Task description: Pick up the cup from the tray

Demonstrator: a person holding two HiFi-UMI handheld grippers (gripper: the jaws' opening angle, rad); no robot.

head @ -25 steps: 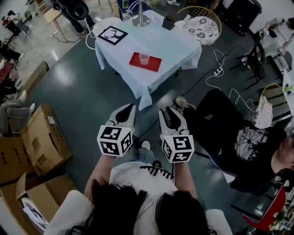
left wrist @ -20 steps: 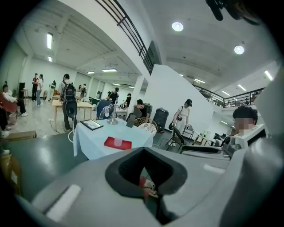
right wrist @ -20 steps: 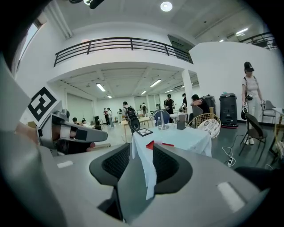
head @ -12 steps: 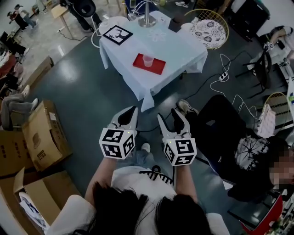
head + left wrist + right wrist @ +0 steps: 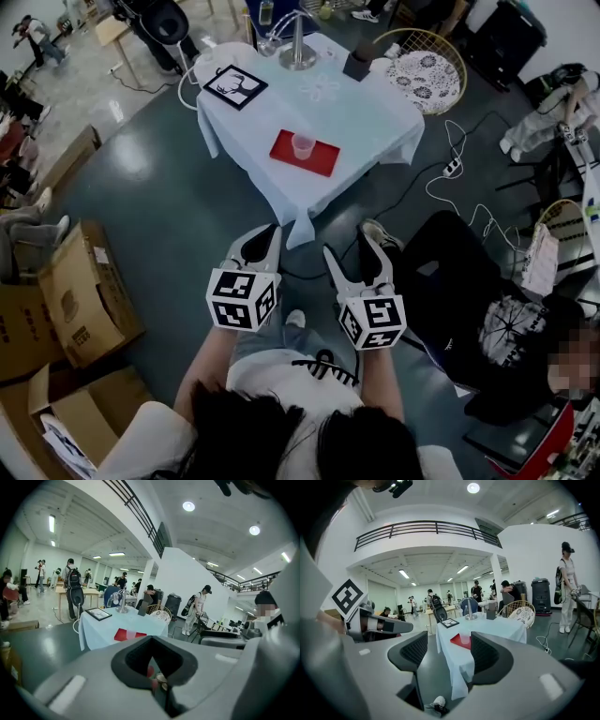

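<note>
A clear plastic cup stands upright on a red tray near the front edge of a table with a pale blue cloth. Both grippers hang well short of the table, above the floor. My left gripper is shut with nothing in it. My right gripper is open; its jaws have just been opening and nothing is between them. In the right gripper view the cup and tray show far off between the spread jaws. The left gripper view shows the tray beyond the meeting tips.
On the table stand a framed deer picture, a metal stand and a dark box. A wicker chair is behind it. A person in black sits at the right, cables lie on the floor, cardboard boxes at the left.
Both grippers have moved forward toward the table. The right gripper's jaws have spread apart from nearly closed. The left jaws stay together.
</note>
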